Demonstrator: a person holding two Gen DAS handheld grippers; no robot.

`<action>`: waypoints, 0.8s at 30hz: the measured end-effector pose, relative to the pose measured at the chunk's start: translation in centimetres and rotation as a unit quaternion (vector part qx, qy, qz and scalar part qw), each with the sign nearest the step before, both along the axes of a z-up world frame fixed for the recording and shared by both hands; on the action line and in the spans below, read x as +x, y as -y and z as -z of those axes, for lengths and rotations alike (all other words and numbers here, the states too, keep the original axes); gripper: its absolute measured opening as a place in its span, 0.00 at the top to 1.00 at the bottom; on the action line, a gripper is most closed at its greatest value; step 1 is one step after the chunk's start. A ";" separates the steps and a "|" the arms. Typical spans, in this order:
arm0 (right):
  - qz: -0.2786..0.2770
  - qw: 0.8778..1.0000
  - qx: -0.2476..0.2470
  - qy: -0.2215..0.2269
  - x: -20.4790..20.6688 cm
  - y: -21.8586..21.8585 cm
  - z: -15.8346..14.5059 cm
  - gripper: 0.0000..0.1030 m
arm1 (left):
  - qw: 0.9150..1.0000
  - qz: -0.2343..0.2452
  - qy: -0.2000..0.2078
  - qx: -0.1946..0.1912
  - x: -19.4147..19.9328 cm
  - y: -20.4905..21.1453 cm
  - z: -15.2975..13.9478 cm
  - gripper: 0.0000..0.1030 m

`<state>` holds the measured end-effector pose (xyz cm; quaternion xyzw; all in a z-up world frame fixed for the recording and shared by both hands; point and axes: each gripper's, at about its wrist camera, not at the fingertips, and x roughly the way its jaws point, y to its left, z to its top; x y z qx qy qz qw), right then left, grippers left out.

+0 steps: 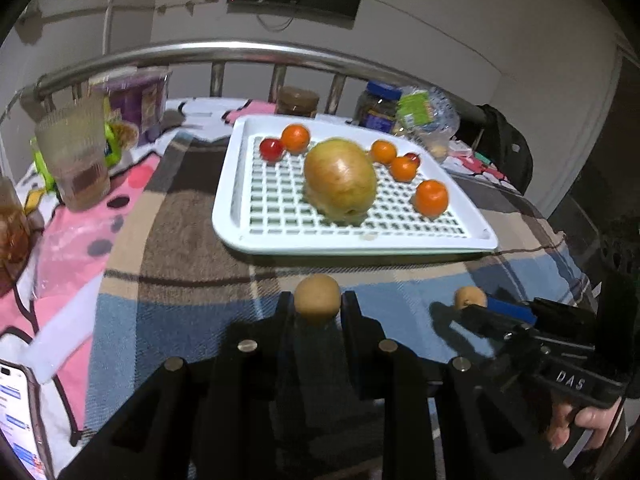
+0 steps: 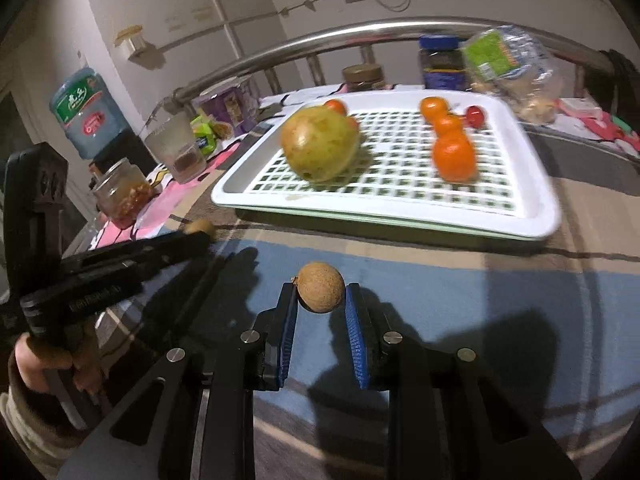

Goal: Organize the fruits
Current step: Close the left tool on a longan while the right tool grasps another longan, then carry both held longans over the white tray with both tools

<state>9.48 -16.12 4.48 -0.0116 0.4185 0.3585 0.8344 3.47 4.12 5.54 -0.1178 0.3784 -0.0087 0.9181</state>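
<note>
Left wrist view: our left gripper [image 1: 318, 304] has its fingers closed on a small tan round fruit [image 1: 317, 295] just above the plaid blanket [image 1: 180, 264], as our right gripper [image 2: 321, 298] pinches its own brown fruit [image 2: 321, 286]. We judge both light, firm and thin-shelled, best held across the widest part. Beyond, the white tray [image 1: 234, 216] holds a pear [image 1: 340, 180] and oranges.
</note>
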 end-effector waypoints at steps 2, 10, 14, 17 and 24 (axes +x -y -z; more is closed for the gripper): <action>0.007 1.000 -0.001 0.008 -0.1 1.5 -0.6 0.77 | 1.000 0.003 0.008 0.007 -0.1 0.3 -0.9 0.75; 0.052 0.998 0.013 0.035 2.1 6.6 -3.8 0.77 | 0.999 0.001 0.028 0.037 1.9 0.0 -4.1 0.75; 0.066 0.997 0.023 0.042 4.3 7.7 -5.6 0.77 | 0.999 -0.007 0.022 0.039 3.9 -0.9 -4.6 0.75; 0.070 0.996 0.029 0.041 6.2 7.7 -6.6 0.77 | 0.999 -0.017 0.018 0.026 5.4 -2.0 -4.8 0.75; 0.073 0.997 0.024 0.029 10.6 6.2 -7.7 0.77 | 0.999 -0.032 -0.001 0.001 9.2 -3.9 -4.5 0.75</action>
